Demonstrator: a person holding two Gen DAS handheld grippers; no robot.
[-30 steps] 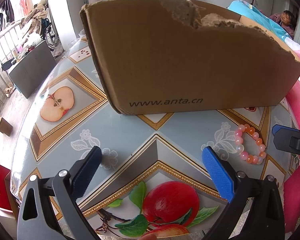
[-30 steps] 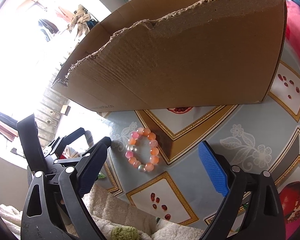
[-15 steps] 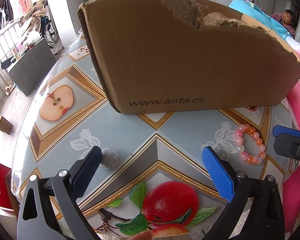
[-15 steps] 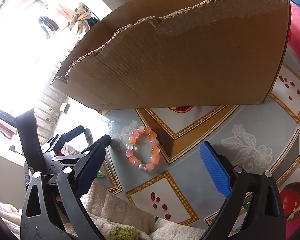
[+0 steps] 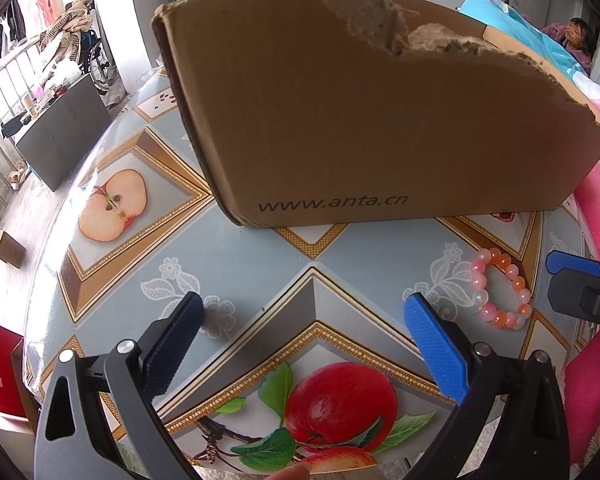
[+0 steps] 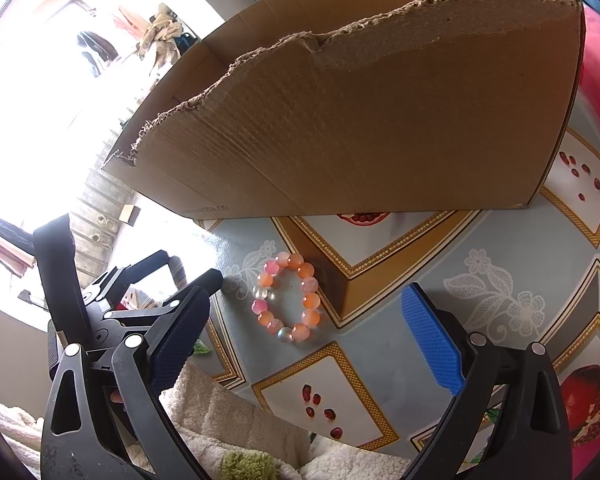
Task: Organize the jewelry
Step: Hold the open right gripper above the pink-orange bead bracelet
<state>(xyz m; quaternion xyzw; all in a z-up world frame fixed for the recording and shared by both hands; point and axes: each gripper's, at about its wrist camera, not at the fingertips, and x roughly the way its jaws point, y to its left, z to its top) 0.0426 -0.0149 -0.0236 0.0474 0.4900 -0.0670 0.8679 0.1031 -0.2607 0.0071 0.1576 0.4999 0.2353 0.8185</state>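
Pink-orange bead bracelet (image 6: 287, 297) | closed loop | flat on tablecloth (image 6: 500, 248)

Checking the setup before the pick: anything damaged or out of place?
Yes. The cardboard box has a ragged, torn top edge on its near wall. The bead bracelet lies loose on the table outside the box, between both open claws.

Black gripper (image 5: 304, 340), blue pads (image 5: 436, 344), silver screws
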